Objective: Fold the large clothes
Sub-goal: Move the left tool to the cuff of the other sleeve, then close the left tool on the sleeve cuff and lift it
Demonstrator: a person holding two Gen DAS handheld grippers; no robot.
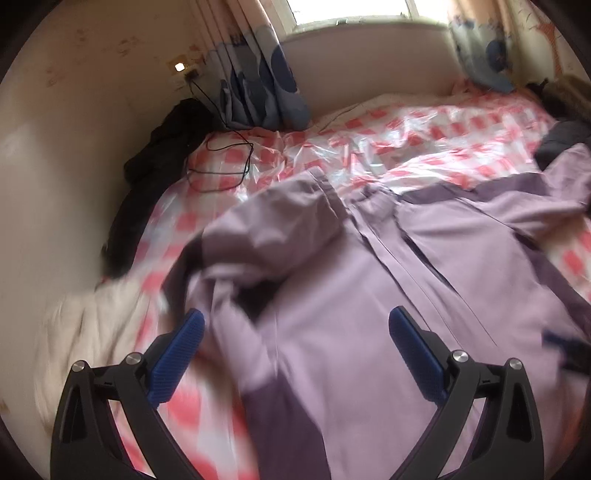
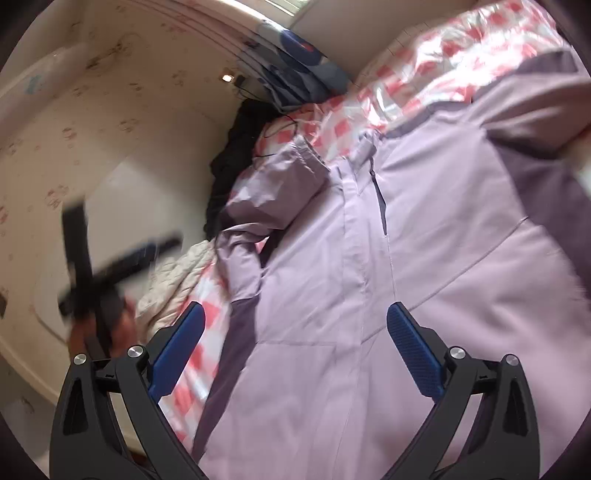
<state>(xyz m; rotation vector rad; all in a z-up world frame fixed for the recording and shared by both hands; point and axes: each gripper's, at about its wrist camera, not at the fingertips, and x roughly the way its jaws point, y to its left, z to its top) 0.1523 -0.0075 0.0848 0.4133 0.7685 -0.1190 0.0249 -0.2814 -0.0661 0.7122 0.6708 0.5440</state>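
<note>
Jacket [image 2: 332, 258] lies flat, front up, ready for folding; sleeve [image 2: 266, 192] at 10 o'clock; both grippers' fingers [image 1: 177, 354] wide, empty.

Window [image 1: 351, 9] daylight, motion blur, dark fisheye edges.

Bed cover [image 1: 424, 122]: pink and white squares, shiny and crinkly.
Curtain [image 1: 258, 85]: blue dots, bunched by the window [image 1: 351, 9].
Black cord [image 1: 221, 155]: looped on the cover.
Dark clothes [image 1: 159, 147]: piled against the wall [image 1: 74, 129].
White blanket [image 1: 92, 325]: at the bed's edge.
</note>
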